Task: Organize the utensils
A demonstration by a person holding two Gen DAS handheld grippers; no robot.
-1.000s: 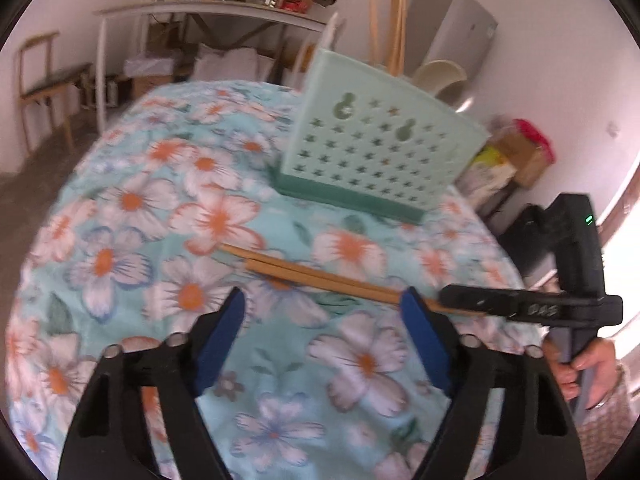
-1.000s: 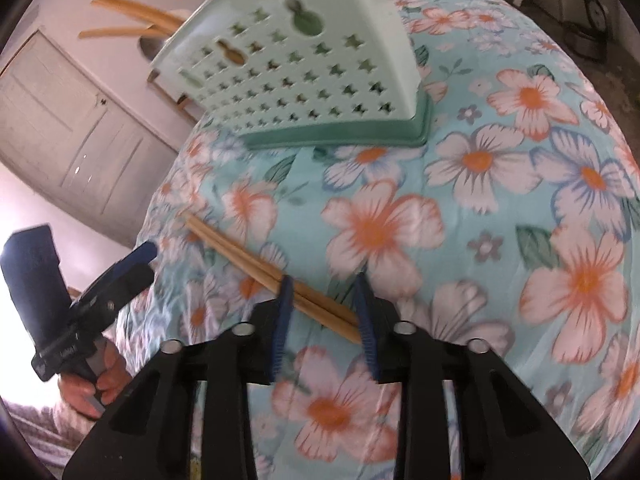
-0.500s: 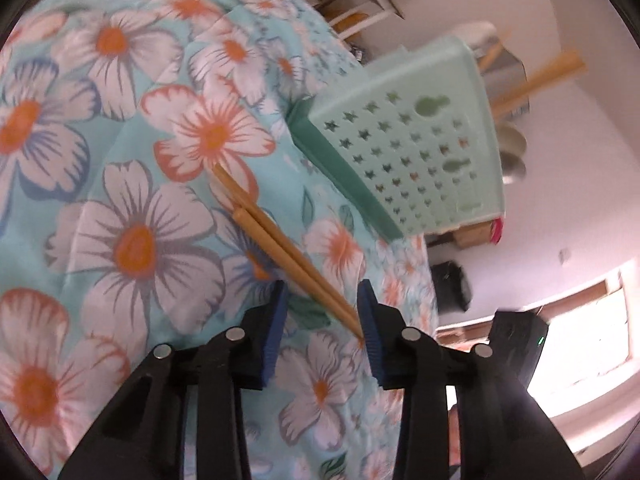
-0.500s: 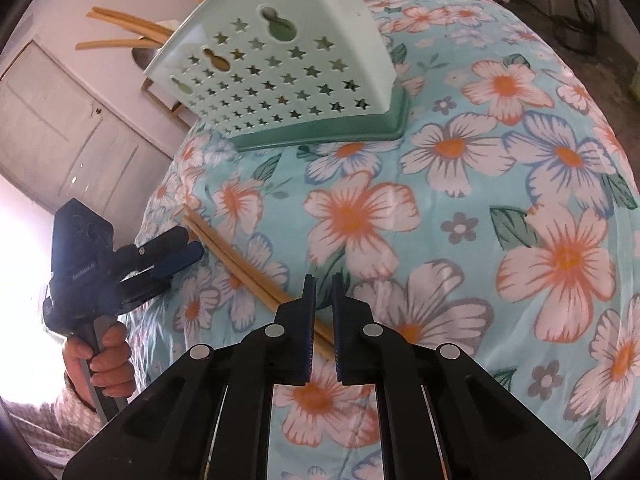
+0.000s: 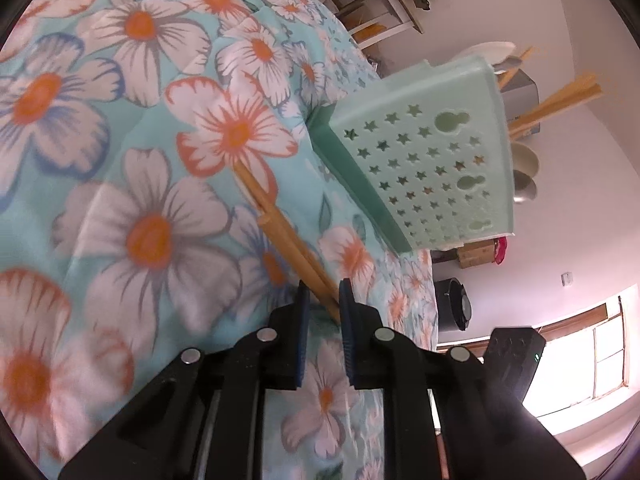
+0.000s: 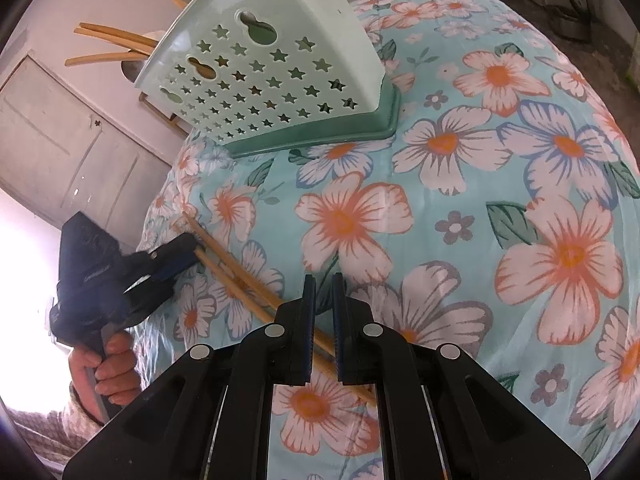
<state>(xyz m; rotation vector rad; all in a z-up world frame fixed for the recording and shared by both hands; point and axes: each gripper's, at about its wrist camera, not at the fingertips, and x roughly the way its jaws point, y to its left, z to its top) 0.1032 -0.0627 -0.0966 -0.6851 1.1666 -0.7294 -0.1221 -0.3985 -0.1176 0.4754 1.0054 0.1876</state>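
- Left gripper (image 5: 323, 298) clamped chopsticks pair (image 5: 280, 228) lying on floral tablecloth (image 5: 120, 160)
- Right gripper (image 6: 321, 294) nearly closed over the pair's other end, grip unclear
- Green holder (image 6: 272, 80) stood near, held more chopsticks (image 6: 108, 44)

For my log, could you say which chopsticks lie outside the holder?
The pair flat on the flowered cloth; the others stick out of the green holder.

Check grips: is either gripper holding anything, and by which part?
Both grippers are shut on the chopsticks lying on the floral cloth: the left gripper at one end, the right gripper near the other.
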